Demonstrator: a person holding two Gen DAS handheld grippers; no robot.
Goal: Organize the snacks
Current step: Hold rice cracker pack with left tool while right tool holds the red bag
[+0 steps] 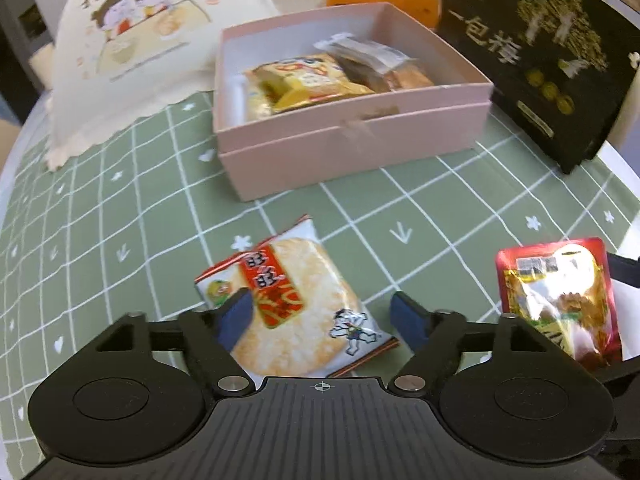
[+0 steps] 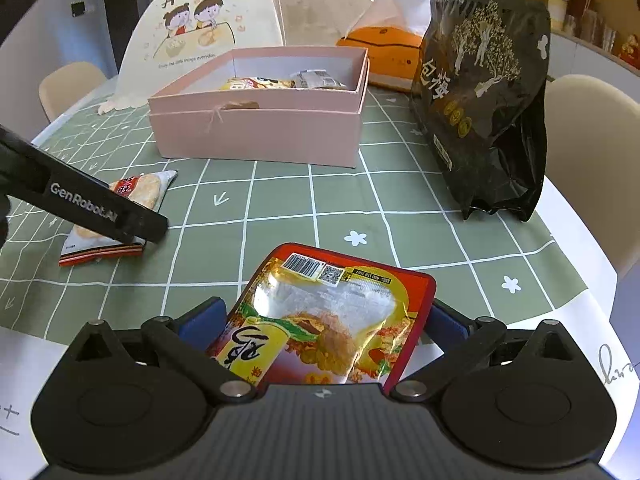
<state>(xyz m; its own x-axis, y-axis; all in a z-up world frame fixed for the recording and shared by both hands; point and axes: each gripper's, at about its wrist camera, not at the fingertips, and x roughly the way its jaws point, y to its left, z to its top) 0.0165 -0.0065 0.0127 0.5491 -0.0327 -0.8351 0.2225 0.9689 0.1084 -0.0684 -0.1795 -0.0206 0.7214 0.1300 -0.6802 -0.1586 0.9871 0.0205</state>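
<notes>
The left gripper (image 1: 322, 316) hangs over a rice cracker packet (image 1: 294, 304) lying on the green grid tablecloth (image 1: 120, 216); its jaws are spread wide, the left pad over the packet's left part and the right pad clear of its right edge, so nothing is clamped. Only the right wrist view shows the red chicken snack pouch (image 2: 332, 320) lying between the right gripper (image 2: 324, 324) jaws, both blue pads against its side edges, gripping it. Ahead of both jaws stands the pink box (image 2: 260, 136), open, with several wrapped snacks (image 1: 316, 80) inside, seen best from the left wrist. The black plum bag (image 2: 484, 96) stands ahead right of the right jaws; a domed food cover (image 2: 192, 32) sits beyond the box.
</notes>
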